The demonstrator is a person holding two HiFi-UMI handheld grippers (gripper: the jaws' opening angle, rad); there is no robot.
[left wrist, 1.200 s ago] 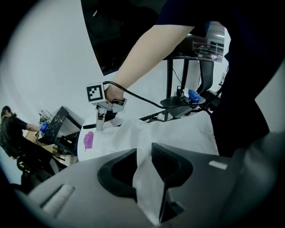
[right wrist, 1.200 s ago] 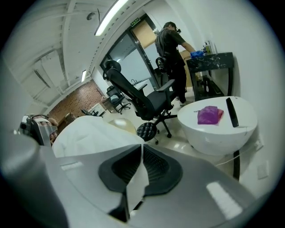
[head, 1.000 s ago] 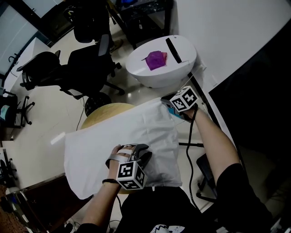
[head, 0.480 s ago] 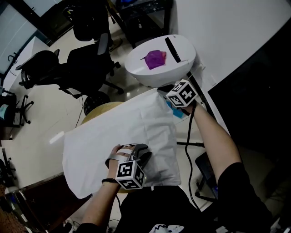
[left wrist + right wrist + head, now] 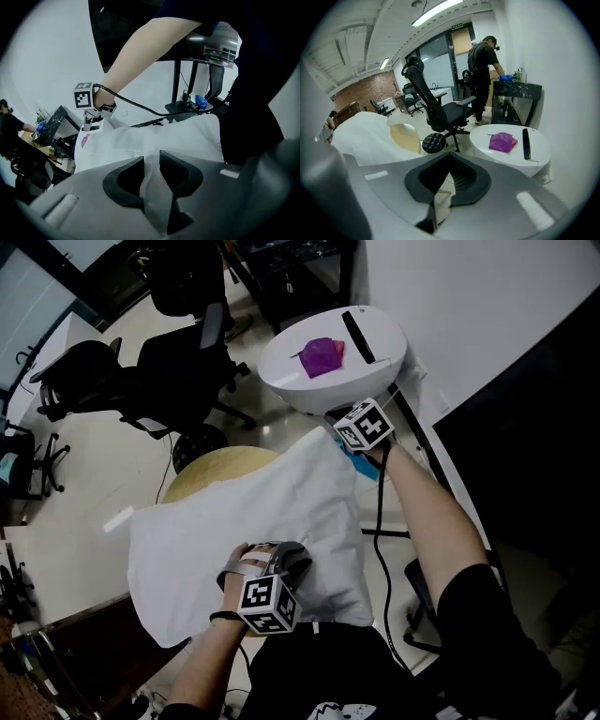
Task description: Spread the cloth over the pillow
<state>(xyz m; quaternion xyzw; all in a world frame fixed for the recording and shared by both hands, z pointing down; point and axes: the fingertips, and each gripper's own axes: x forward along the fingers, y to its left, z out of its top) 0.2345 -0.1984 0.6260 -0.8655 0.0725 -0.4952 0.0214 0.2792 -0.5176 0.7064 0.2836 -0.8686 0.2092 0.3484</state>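
Right gripper (image 5: 347, 444) has carried the cloth (image 5: 244, 512) corner farther across the round table (image 5: 211, 470), jaws just closed tight on it; left gripper (image 5: 284, 557) pinches a fold at the table's near edge

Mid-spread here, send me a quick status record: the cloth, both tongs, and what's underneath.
cloth: white, covering most of the round wooden table
pillow: cannot be told apart under the cloth
left tongs: shut on the cloth's near edge
right tongs: shut on the cloth's far corner
nearby: white round table with a purple item on it
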